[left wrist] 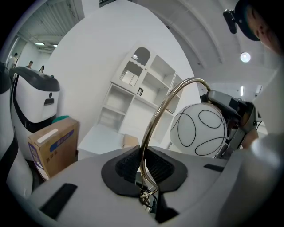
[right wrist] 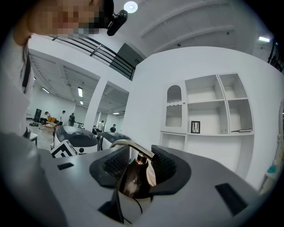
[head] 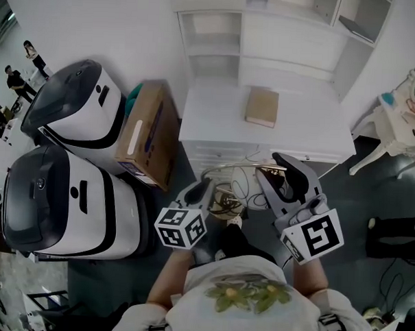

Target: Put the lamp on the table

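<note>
The lamp has a curved gold arm [head: 229, 170] and a white globe shade [left wrist: 199, 129] with black line loops. I hold it in the air between both grippers, in front of the white table [head: 216, 127]. My left gripper [head: 196, 194] [left wrist: 143, 162] is shut on the thin gold arm [left wrist: 165, 104], which arcs up and right to the globe. My right gripper [head: 278, 177] [right wrist: 137, 162] is shut on the dark bronze cap [right wrist: 131, 177] where the gold arm [right wrist: 129, 145] meets the shade. The lamp's base and cord are mostly hidden below the grippers.
A brown book [head: 262, 106] lies on the table, under a white shelf unit [head: 268, 34]. A cardboard box [head: 151, 135] leans left of the table beside two white-and-black machines [head: 76, 111] [head: 62, 203]. A white side table [head: 400, 125] stands at right.
</note>
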Action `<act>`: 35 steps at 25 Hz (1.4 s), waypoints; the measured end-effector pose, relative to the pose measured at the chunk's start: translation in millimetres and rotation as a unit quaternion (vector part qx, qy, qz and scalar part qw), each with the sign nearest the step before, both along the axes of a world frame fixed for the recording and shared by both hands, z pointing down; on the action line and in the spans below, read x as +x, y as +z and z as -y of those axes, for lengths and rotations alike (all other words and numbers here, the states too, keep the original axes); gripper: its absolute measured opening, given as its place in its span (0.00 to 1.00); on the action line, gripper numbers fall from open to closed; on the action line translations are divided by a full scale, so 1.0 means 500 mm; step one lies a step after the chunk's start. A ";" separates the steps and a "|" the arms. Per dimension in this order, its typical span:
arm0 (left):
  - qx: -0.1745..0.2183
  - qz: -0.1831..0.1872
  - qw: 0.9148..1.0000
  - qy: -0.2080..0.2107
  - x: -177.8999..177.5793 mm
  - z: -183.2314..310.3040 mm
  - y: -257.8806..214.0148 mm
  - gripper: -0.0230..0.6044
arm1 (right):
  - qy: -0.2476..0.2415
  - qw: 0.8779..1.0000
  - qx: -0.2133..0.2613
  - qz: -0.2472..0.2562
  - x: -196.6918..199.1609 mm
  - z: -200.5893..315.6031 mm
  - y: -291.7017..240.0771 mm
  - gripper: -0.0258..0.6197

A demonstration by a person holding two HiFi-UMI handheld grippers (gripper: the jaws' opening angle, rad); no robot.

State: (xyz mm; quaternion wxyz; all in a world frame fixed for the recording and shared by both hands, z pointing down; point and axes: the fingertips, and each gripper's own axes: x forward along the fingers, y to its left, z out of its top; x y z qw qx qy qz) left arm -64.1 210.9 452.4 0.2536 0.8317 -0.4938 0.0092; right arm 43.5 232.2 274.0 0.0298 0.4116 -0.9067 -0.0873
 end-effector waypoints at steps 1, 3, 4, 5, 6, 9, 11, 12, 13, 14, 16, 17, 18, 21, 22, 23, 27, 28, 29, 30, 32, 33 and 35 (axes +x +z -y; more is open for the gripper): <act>-0.001 0.000 1.000 0.000 -0.001 0.017 0.000 0.13 | -0.001 1.000 -0.001 -0.001 -0.001 0.018 0.000 0.30; -0.002 0.000 1.000 -0.001 -0.006 0.053 0.001 0.13 | -0.001 1.000 -0.003 -0.001 -0.006 0.053 0.001 0.30; -0.002 0.000 1.000 -0.002 -0.008 0.071 0.001 0.13 | 0.000 1.000 -0.003 -0.001 -0.008 0.071 0.001 0.30; -0.002 0.001 1.000 -0.002 -0.010 0.089 0.000 0.13 | -0.001 1.000 -0.004 -0.001 -0.009 0.089 0.001 0.30; -0.001 0.001 1.000 -0.003 -0.011 0.107 -0.002 0.13 | -0.001 1.000 -0.004 -0.001 -0.009 0.108 -0.001 0.30; 0.001 0.003 1.000 -0.006 -0.011 0.162 -0.009 0.13 | -0.005 1.000 -0.001 0.000 -0.008 0.161 -0.007 0.30; 0.004 0.004 1.000 -0.010 -0.012 0.197 -0.016 0.13 | -0.008 1.000 0.001 0.001 -0.007 0.193 -0.011 0.30; 0.005 0.004 1.000 -0.011 -0.012 0.213 -0.019 0.13 | -0.009 1.000 0.002 0.001 -0.006 0.209 -0.013 0.30; 0.006 0.005 1.000 -0.013 -0.011 0.229 -0.021 0.13 | -0.011 1.000 0.003 0.002 -0.005 0.224 -0.015 0.30; 0.006 0.005 1.000 -0.014 -0.011 0.244 -0.022 0.13 | -0.012 1.000 0.004 0.002 -0.004 0.239 -0.017 0.30; 0.006 0.005 1.000 -0.017 -0.010 0.274 -0.022 0.13 | -0.013 1.000 0.005 0.004 -0.002 0.270 -0.017 0.30; 0.005 0.005 1.000 -0.019 -0.009 0.288 -0.022 0.13 | -0.015 1.000 0.006 0.004 -0.001 0.284 -0.016 0.30; 0.004 0.005 1.000 -0.021 -0.008 0.300 -0.021 0.13 | -0.016 1.000 0.006 0.004 0.001 0.296 -0.015 0.30; 0.002 0.005 1.000 -0.028 0.002 0.336 -0.021 0.13 | -0.023 1.000 0.007 0.005 0.011 0.335 -0.015 0.30; 0.001 0.004 1.000 -0.031 0.006 0.347 -0.021 0.13 | -0.026 1.000 0.006 0.005 0.016 0.348 -0.014 0.30; 0.000 0.002 0.999 -0.034 0.009 0.357 -0.020 0.13 | -0.029 1.000 0.005 0.006 0.020 0.359 -0.013 0.30; -0.001 -0.003 0.999 -0.049 0.013 0.388 -0.014 0.13 | -0.041 0.999 0.003 0.004 0.026 0.396 -0.007 0.30; -0.003 -0.003 0.999 -0.051 0.014 0.394 -0.011 0.13 | -0.043 0.999 0.002 0.003 0.026 0.403 -0.005 0.30; -0.005 -0.003 0.999 -0.051 0.014 0.398 -0.008 0.13 | -0.044 0.999 0.001 0.001 0.025 0.409 -0.002 0.30; -0.007 -0.003 0.999 -0.050 0.015 0.401 -0.005 0.13 | -0.044 0.999 0.000 0.001 0.025 0.414 0.000 0.30; -0.011 -0.004 0.999 -0.050 0.014 0.409 -0.002 0.13 | -0.044 0.999 -0.003 0.002 0.023 0.426 0.003 0.30; -0.012 -0.005 0.999 -0.050 0.014 0.415 0.000 0.13 | -0.043 0.999 -0.004 0.003 0.023 0.433 0.004 0.30; -0.014 -0.005 0.999 -0.049 0.011 0.428 0.005 0.13 | -0.042 0.999 -0.008 0.004 0.020 0.448 0.010 0.30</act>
